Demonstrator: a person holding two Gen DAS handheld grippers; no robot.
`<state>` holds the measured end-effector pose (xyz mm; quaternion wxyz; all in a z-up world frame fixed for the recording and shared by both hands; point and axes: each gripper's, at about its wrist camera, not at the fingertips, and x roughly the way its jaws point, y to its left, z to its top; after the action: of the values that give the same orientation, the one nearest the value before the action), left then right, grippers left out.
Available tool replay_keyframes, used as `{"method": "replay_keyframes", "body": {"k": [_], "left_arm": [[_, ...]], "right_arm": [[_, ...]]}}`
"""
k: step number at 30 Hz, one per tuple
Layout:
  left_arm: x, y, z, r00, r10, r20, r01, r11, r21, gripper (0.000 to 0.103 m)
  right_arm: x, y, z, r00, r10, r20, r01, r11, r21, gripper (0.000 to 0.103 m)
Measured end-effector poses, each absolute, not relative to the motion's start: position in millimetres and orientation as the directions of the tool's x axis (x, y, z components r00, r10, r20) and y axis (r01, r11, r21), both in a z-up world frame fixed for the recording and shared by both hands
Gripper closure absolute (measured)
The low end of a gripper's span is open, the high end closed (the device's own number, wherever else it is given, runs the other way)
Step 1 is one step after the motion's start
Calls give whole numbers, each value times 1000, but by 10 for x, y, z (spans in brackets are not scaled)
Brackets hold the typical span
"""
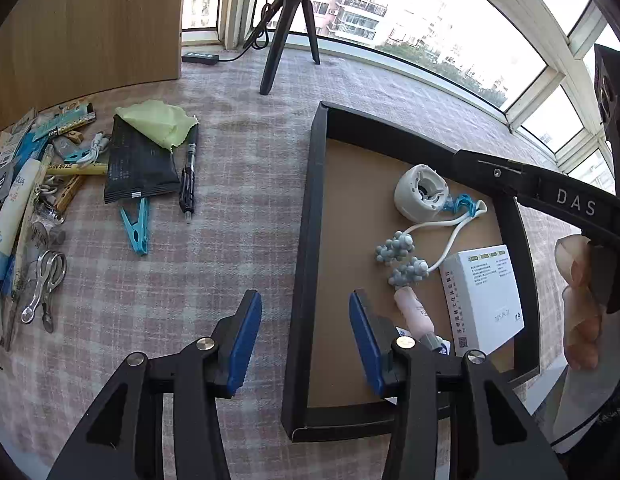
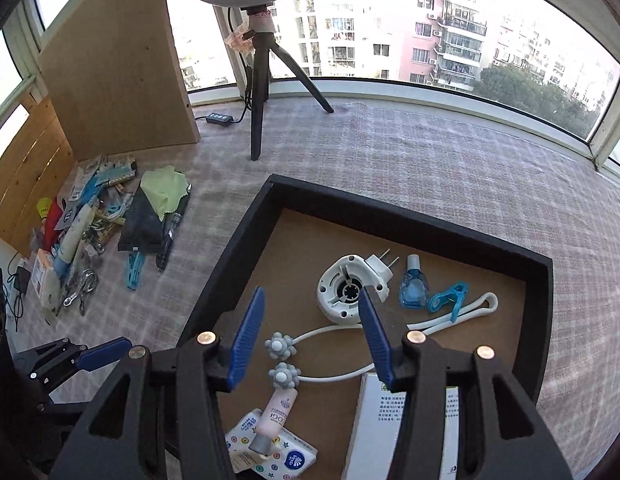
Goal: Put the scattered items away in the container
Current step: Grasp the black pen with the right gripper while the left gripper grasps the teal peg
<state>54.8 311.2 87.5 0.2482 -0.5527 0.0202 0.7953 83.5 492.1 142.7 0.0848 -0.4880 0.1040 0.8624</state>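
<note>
Container (image 2: 214,280): black-walled tray, centre-right of both views. Already holds a white plug-in device (image 2: 349,292), roller massager (image 2: 282,360), pink tube (image 2: 276,412), white box (image 1: 483,300), blue bottle (image 2: 413,288) and blue clip (image 2: 447,300), presumably dropped there as tidied.

Scattered items (image 1: 38,200): heap at left, beside a black pouch (image 1: 138,168), pen (image 1: 188,176) and blue clothespin (image 1: 136,224).

Left gripper (image 1: 306,320): jaws spread, empty, straddling the tray's near wall.

Right gripper (image 2: 311,332): spread wide, empty, over the tray.

Clearance: bare checked cloth (image 1: 238,240) between tray and heap; the tray's left half is open.
</note>
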Motion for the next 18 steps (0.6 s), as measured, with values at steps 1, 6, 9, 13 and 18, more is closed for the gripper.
{"method": "replay_keyframes", "body": {"k": [1,6,9,13,18], "left_arm": [[492,3048,854,-277,358,-892,-395,-888,-234,60],[211,2690,712,-318,280,-906,-280,-941,-193,61],[62,2485,600,-319,257,-912,-217,-957,-194,61],[-96,2282,446,-303,234,-924,-160,-968,-192,63],[-238,2214,316,-287,223,-932,-142,-972,-189,64]], "right_arm": [[761,4847,1427,-511,37,-859,-232,-968,96,54],[367,4449,1371,-509,-15,-861,-140,-985,101,55],[105,4222,1261,-481,-53,-875,-100,-988,115,55],[-243,3969,1060,-424,-112,-899,-70,-985,156,55],[-605,3739,798,-364,-135,-922,-64,-984,169,56]]}}
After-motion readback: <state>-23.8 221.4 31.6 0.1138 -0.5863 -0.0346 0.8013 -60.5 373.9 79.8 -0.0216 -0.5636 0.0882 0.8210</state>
